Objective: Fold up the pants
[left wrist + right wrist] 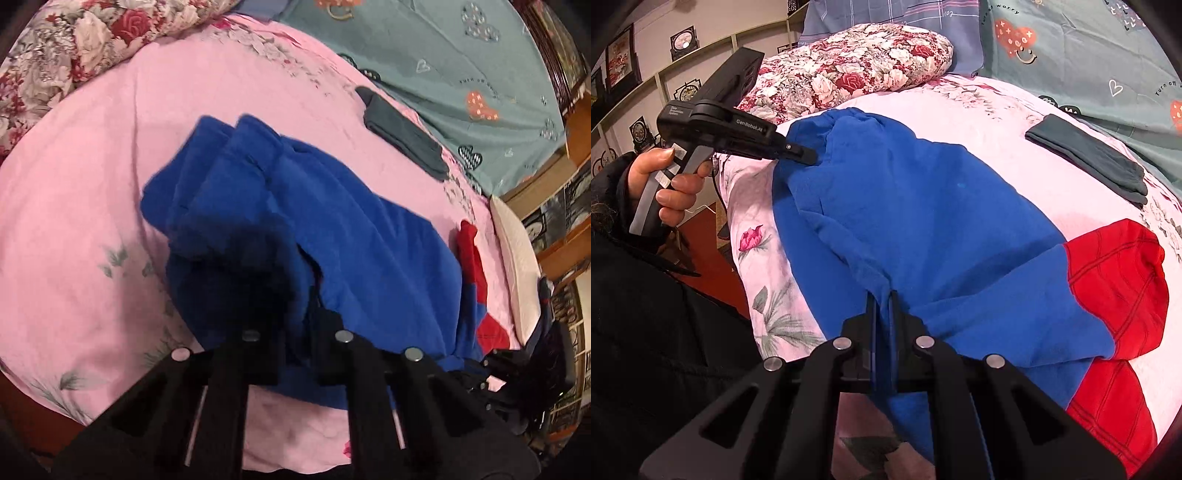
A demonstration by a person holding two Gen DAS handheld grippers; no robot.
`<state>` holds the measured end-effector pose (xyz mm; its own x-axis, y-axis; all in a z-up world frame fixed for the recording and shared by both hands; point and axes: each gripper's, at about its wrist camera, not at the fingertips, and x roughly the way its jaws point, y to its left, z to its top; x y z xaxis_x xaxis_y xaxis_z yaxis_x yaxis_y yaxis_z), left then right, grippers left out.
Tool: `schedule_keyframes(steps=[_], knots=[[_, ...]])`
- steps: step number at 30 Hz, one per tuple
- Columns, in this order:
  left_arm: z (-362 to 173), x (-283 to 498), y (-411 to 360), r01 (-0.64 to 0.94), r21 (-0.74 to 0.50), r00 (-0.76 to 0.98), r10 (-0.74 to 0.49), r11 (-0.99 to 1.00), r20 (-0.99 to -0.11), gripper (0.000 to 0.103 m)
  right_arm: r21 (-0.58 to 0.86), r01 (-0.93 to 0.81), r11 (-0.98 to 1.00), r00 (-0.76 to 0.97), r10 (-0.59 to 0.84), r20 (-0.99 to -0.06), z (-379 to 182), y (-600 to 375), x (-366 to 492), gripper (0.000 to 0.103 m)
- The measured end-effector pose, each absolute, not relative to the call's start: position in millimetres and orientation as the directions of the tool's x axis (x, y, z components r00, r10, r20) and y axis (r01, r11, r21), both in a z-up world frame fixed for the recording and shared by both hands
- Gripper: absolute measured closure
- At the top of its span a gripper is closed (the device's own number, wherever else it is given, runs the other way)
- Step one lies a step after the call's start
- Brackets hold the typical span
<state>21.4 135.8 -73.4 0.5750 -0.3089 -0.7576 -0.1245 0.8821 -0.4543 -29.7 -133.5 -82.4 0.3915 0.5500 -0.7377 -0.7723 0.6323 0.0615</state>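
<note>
1. Blue pants (923, 221) spread across the pink floral sheet (74, 221), waistband end toward the floral pillow (857, 62), red-cuffed legs (1115, 280) toward the near right edge of the bed.
2. Bare pink sheet open on the far side of the pants, up to the teal heart-print cover (443, 55); bed edge close on the near left, red floor (713, 258) below.
3. Left gripper (809, 157) clamped on the blue fabric near the waistband, held in a hand (668, 184); in its own view, cloth bunched between the fingers.
4. Right gripper (882, 306) closed tight on a pinched fold of blue fabric at the near edge, cloth running back between the fingers.
5. Count: one pair of pants, two red cuffs, one folded dark grey garment (1089, 158) well apart near the teal cover, one floral pillow, one pale pillow (517, 258) at the right edge.
6. Pants soft, fleecy, wrinkled; red cuffs lined with a thin dark web-like grid; grey garment flat and rectangular.
</note>
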Motion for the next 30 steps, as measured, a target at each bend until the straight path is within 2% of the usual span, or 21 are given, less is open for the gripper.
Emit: schedule_keyframes(steps=[6,9,12,14,15,16,18,22,25,27,30], knots=[[-27.2,20.7,148.3,-0.114,-0.406,0.682,-0.226,0.907,-0.696,0.094,0.067,-0.794,0.604,0.404,0.608,-0.684,-57.1,-130.1,-39.3,0.098],[-38.5,22.0,151.9,-0.154,-0.361,0.644,-0.184,0.92,-0.743,0.094,0.082,-0.824,0.561,0.363,0.634,-0.683,-51.4,-120.4,-46.8,0.098],[-70.7,20.7,154.4,-0.194,-0.336,0.562,-0.177,0.922,-0.808,0.093,0.05,-0.827,0.56,0.34,0.57,-0.748,-73.8,-105.4,-46.7,0.098],[-79.2,11.7,157.9,-0.191,-0.331,0.556,-0.176,0.924,-0.812,0.09,0.07,-0.822,0.566,0.324,0.565,-0.758,-82.8,-105.1,-44.3,0.098],[-76.9,9.1,156.2,-0.182,-0.315,0.561,-0.164,0.931,-0.811,0.086,0.072,-0.822,0.565,0.323,0.567,-0.758,-81.7,-105.7,-43.8,0.098],[-72.7,7.1,155.2,-0.176,-0.303,0.566,-0.156,0.937,-0.81,0.075,0.068,-0.823,0.564,0.324,0.565,-0.759,-80.3,-105.9,-44.0,0.097],[-62.8,1.6,155.6,-0.169,-0.295,0.586,-0.144,0.941,-0.798,0.06,0.057,-0.826,0.561,0.327,0.558,-0.763,-79.6,-105.2,-45.8,0.097],[-26.2,-15.5,142.2,-0.12,-0.22,0.665,-0.086,0.968,-0.742,0.05,0.064,-0.823,0.564,0.325,0.56,-0.762,-81.9,-106.9,-46.9,0.095],[-13.7,-19.8,113.3,-0.028,-0.218,0.685,-0.14,0.976,-0.715,0.042,0.077,-0.824,0.562,0.316,0.567,-0.76,-82.1,-107.3,-45.3,0.091],[-23.7,-14.4,88.6,0.036,-0.166,0.659,-0.148,0.986,-0.737,0.042,0.079,-0.827,0.556,0.31,0.569,-0.762,-81.5,-107.4,-45.8,0.089],[-60.2,-3.7,76.7,0.039,-0.126,0.565,-0.126,0.991,-0.816,0.044,0.093,-0.832,0.547,0.288,0.57,-0.769,-80.8,-108.3,-46.5,0.089]])
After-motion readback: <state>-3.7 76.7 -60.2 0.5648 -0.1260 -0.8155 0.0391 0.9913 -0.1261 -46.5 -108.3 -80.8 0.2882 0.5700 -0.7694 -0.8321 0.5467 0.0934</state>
